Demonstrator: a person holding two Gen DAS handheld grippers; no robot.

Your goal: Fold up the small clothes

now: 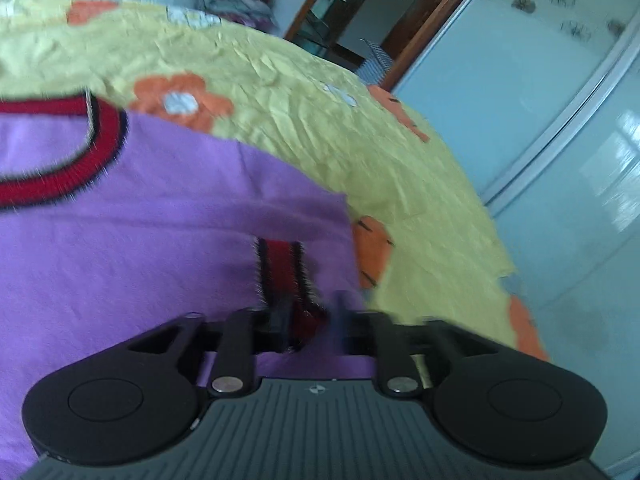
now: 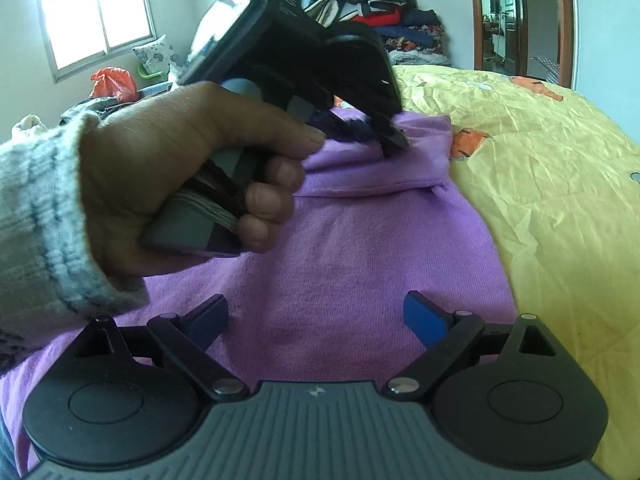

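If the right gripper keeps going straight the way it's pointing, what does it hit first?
Probably the purple top: the open right gripper points low across it, with the left gripper and the hand holding it farther along. Depth is uncertain.

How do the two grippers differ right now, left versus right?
The left gripper is shut on the purple top's red cuff; the right gripper is open and holds nothing. The left works at the top's edge; the right hovers over its middle. Both are over the purple top.

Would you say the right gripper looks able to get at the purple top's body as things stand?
Probably yes: the right gripper is open just above the purple top, with bare cloth ahead. The left gripper and hand work farther up, at the cuff.
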